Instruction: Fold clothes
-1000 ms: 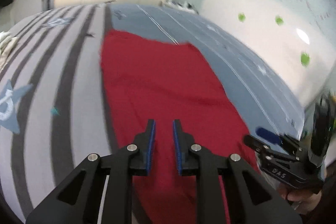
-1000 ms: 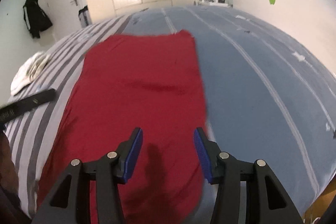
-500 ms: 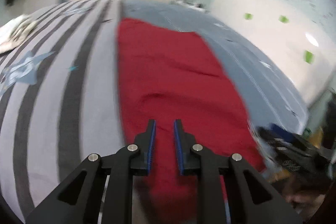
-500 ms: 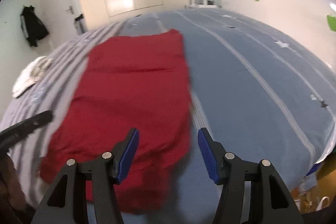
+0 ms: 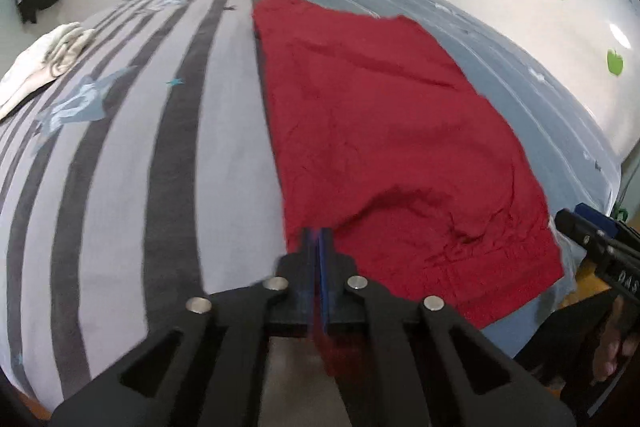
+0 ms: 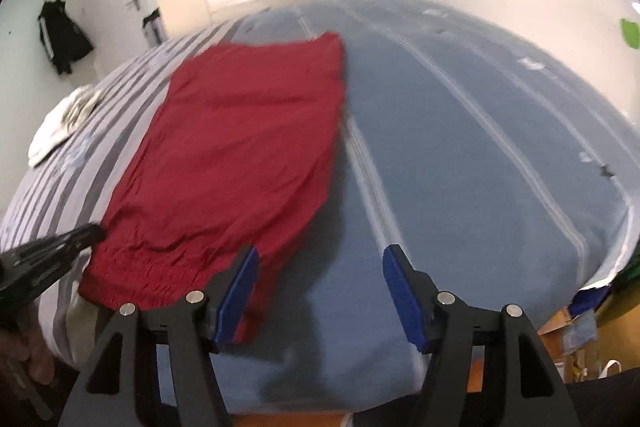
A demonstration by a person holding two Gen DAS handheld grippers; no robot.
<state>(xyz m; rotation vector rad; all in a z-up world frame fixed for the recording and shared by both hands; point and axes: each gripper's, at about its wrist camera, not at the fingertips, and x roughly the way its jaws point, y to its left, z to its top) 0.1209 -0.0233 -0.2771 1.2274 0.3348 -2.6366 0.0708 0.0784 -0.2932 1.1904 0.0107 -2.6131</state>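
Left tongs [image 5: 318, 247] were clamped on the shorts' [image 5: 384, 131] near hem; right tongs [image 6: 316, 291] stood apart. Cloth appeared light, limp; corners suit gripping.

right hand-held gripper [image 6: 318, 291] gapes wide over the blue bedspread [image 6: 460, 167], beside red shorts [image 6: 240, 147].

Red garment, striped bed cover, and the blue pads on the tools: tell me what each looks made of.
Red garment: thin woven cloth, matte, judging by fine creases and a gathered, elastic-looking band.
Striped bed cover: soft matte fabric, probably cotton; printed stripes and stars.
Blue pads on the right tool: likely rubber or foam, matte, set on black rigid fingers, probably plastic.
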